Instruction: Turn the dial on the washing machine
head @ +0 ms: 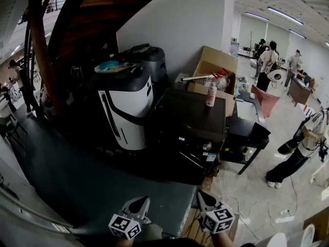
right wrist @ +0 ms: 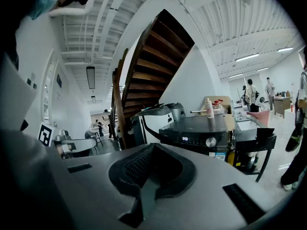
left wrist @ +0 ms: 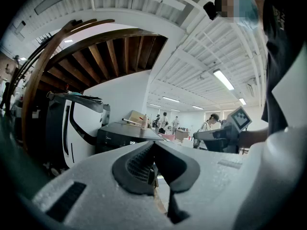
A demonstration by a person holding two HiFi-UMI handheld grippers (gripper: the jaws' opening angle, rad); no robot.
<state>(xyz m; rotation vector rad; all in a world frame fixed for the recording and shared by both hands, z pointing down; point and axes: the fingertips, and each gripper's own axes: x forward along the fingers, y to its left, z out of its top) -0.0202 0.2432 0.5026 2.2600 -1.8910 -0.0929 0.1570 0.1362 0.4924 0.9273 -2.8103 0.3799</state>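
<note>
Glossy black washing machine (head: 190, 115), shiny metal dial (right wrist: 210, 142), matt brown cardboard box (head: 218, 60).

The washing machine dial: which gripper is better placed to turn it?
Probably the right gripper: the dial sits straight ahead of it on the washing machine front, and shows plainly in its view. The left gripper is off to the side.

Our right tool (right wrist: 152, 150), jaws together on nothing
Ahead we see the washing machine (right wrist: 196, 124), its dial (right wrist: 210, 142) well apart from the tool.
</note>
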